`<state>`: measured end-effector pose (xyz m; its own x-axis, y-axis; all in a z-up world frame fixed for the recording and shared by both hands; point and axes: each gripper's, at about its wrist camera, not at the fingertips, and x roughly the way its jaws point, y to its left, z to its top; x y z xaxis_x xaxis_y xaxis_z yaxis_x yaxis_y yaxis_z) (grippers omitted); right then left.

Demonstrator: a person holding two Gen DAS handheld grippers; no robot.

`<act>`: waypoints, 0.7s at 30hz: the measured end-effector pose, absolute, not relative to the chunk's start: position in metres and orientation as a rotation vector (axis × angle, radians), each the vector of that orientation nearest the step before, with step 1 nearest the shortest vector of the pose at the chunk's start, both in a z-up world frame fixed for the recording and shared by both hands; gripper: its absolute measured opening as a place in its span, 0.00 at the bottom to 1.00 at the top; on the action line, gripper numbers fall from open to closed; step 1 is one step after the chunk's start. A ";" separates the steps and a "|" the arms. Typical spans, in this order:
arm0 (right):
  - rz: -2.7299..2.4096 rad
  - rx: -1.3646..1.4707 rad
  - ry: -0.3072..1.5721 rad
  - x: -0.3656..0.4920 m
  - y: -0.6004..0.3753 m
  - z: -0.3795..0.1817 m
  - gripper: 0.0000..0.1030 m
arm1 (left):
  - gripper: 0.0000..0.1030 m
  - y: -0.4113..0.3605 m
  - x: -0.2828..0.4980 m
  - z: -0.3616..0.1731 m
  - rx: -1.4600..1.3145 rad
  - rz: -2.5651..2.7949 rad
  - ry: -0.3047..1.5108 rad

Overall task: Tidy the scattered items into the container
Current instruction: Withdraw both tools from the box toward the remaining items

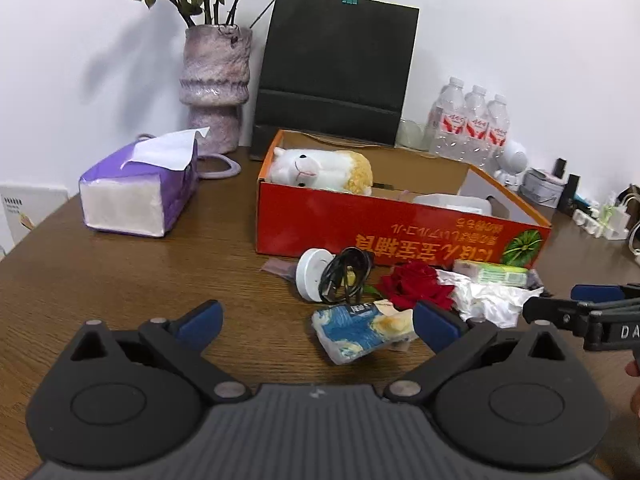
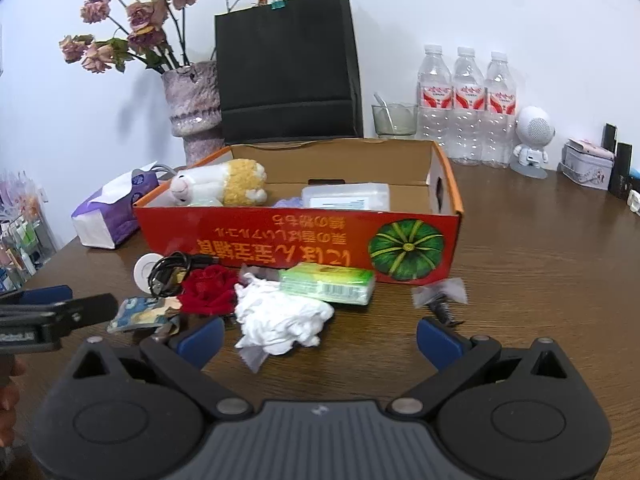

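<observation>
The red cardboard box (image 1: 400,236) (image 2: 304,240) holds a plush alpaca (image 1: 320,170) (image 2: 224,186) and a clear plastic case (image 2: 346,197). In front of it lie a white round device (image 1: 312,276), a black cable (image 1: 346,276) (image 2: 172,274), a red rose (image 1: 416,286) (image 2: 208,290), a blue painted pack (image 1: 360,332) (image 2: 138,314), crumpled white paper (image 1: 486,300) (image 2: 280,316), a green tissue pack (image 2: 328,284) and a small bag of screws (image 2: 440,300). My left gripper (image 1: 316,328) is open just before the blue pack. My right gripper (image 2: 318,338) is open before the white paper.
A purple tissue pack (image 1: 140,196) lies left of the box. A vase of dried flowers (image 1: 216,84), a black paper bag (image 1: 332,72), water bottles (image 2: 466,108), a glass (image 2: 394,120), a white robot figure (image 2: 532,140) and a tin (image 2: 586,164) stand along the back.
</observation>
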<state>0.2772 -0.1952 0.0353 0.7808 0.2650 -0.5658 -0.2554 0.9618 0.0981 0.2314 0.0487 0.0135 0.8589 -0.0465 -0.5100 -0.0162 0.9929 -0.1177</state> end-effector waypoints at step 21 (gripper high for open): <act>0.230 -0.104 0.576 0.285 -0.165 0.018 1.00 | 1.00 0.034 0.250 -0.003 -0.065 -0.045 0.590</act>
<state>0.2853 -0.1646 0.0185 0.8141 0.1859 -0.5502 -0.2440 0.9692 -0.0336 0.2504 0.0344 -0.0027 0.8302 -0.0609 -0.5542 0.0236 0.9970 -0.0742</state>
